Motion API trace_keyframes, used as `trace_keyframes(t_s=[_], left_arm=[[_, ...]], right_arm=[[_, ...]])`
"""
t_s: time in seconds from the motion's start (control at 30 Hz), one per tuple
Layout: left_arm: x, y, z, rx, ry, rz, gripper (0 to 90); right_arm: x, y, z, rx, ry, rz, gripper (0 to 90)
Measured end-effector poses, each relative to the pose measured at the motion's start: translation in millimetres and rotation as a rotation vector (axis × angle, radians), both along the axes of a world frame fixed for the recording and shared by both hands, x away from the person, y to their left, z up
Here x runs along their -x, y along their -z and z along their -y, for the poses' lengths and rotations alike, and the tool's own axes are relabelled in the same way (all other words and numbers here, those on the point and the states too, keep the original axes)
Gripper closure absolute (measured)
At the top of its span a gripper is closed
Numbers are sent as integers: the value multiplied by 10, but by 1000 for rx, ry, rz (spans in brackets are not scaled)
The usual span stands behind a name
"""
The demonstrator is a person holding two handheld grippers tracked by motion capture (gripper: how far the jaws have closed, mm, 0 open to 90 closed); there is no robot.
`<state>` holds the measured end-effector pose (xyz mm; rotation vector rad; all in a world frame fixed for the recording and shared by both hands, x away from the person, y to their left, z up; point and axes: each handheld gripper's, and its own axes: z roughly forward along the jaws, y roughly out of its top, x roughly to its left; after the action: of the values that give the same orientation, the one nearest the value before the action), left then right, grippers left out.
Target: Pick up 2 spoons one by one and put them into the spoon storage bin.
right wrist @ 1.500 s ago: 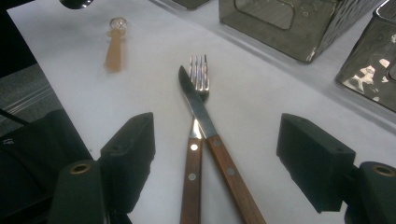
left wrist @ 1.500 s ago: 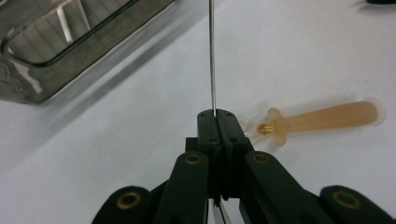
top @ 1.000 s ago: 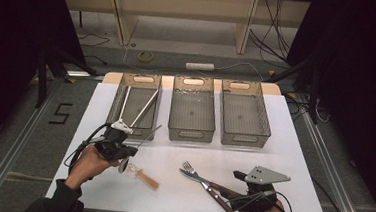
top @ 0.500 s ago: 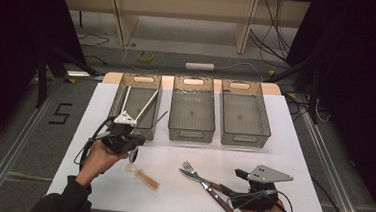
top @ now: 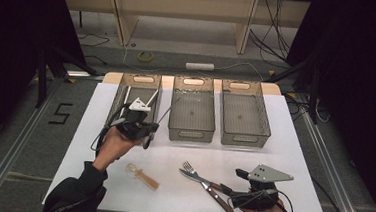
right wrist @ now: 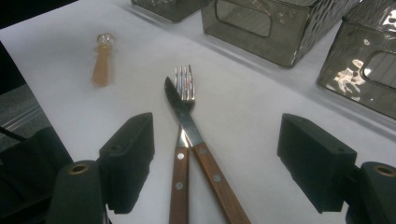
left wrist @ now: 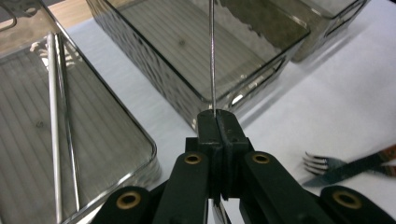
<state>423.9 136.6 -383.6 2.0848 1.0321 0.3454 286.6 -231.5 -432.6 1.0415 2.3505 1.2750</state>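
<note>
High view from above the near edge of a white table (top: 293, 143). At near left, a hand with the left gripper (top: 147, 139), jaws pinched tight together on the near end of a thin metal stick (left wrist: 212, 56). Stick raised off the table, its far end pointing over the near corner of the middle bin (top: 190, 135), just right of the left bin (top: 121, 90).

At near right, the right gripper (right wrist: 219, 149), jaws wide apart and holding nothing, low over the handles of a fork (right wrist: 184, 77) and a knife (right wrist: 180, 109) lying crossed on the table.

Likely step in hand: dropping the stick in with its kind. To do it well:
- Swing left until the whole stick hangs over the left bin, not the middle one.
- Line it up with the bin's long side, alongside the sticks in the bin (left wrist: 52, 116).
- Lower the far end past the rim first, then part the jaws close to the floor of the bin to prevent bouncing.

Count:
- Three grey bins in a far row, including the right bin (top: 241, 139); middle and right apparently empty.
- Three metal sticks: one gripped, two in the left bin.
- One fork, one knife.
- One small wooden-handled utensil (top: 143, 177), near left on the table.
</note>
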Motion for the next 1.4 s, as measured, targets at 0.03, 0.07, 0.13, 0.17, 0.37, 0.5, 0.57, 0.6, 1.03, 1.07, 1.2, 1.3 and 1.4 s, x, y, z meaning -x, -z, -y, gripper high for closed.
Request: trace_keyframes(t_s=[0.03,0.07,0.13,0.17,0.37,0.5,0.57,0.6,1.03,1.07,1.2,1.3,1.4], left_arm=[[-25,-11,11,-2,-3,4,893],[-49,-22,23,-2,-5,9,893],[-92,-41,50,4,-11,10,893],[-114,-47,62,6,-11,12,893],[-226,-72,142,27,-30,18,893],[-305,-70,196,34,-40,19,892],[-346,-63,211,43,-46,14,892],[-363,-58,221,43,-47,14,893],[-562,-65,369,36,-59,12,892],[-581,-62,383,42,-65,12,892],[-651,-39,436,98,-75,-10,892],[-688,-22,493,82,-82,-10,892],[-732,-6,530,85,-92,-11,891]], right_arm=[[-2,-1,0,-2,-1,1,285],[-3,-2,-1,0,-2,4,285],[-4,2,-4,2,-5,1,285],[-4,2,-5,2,-5,3,285],[-3,5,-12,6,-6,-2,285],[-10,13,-14,6,-10,-3,285],[-11,12,-13,4,-10,-3,285],[-11,12,-14,5,-10,-2,285],[-13,22,-19,13,-14,-7,286],[-13,21,-18,12,-15,-7,287],[-13,19,-22,14,-18,-8,287],[-11,16,-18,9,-20,-4,287],[-12,19,-12,13,-20,-8,287]])
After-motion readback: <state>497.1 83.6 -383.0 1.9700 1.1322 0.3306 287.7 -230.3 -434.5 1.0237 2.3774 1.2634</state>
